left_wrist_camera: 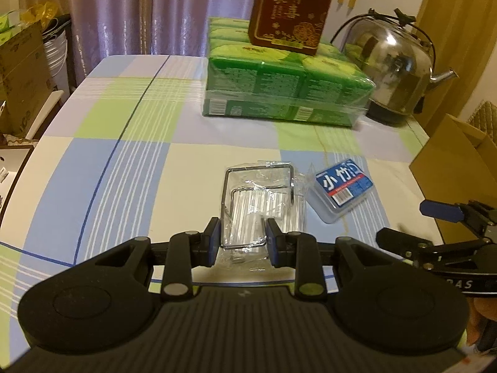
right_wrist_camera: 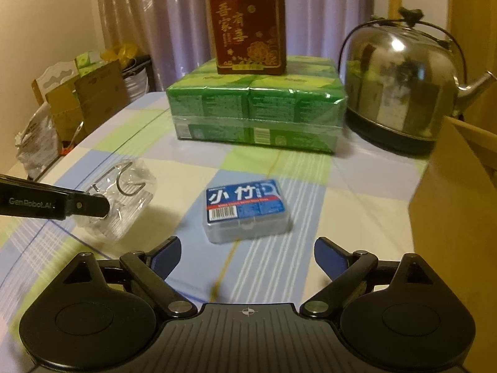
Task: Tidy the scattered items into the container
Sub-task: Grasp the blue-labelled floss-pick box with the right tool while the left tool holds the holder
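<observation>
A clear plastic packet [left_wrist_camera: 267, 192] holding a bent wire rack lies on the checked tablecloth [left_wrist_camera: 124, 168]. My left gripper [left_wrist_camera: 243, 239] is shut on the packet's near end, its blue pads against the wire sides. In the right wrist view the packet [right_wrist_camera: 130, 192] sits at the left with one left finger [right_wrist_camera: 90, 206] over it. A small translucent box with a blue label [right_wrist_camera: 245, 208] lies just ahead of my right gripper [right_wrist_camera: 247, 255], which is wide open and not touching it. That box [left_wrist_camera: 341, 186] is right of the packet. An open cardboard box [right_wrist_camera: 459, 205] stands at the right table edge.
A green shrink-wrapped pack of tissues [right_wrist_camera: 257, 112] with a dark red carton [right_wrist_camera: 248, 28] on top stands at the back. A steel kettle [right_wrist_camera: 400, 90] is at the back right. Boxes and bags [right_wrist_camera: 77, 99] crowd the floor left of the table.
</observation>
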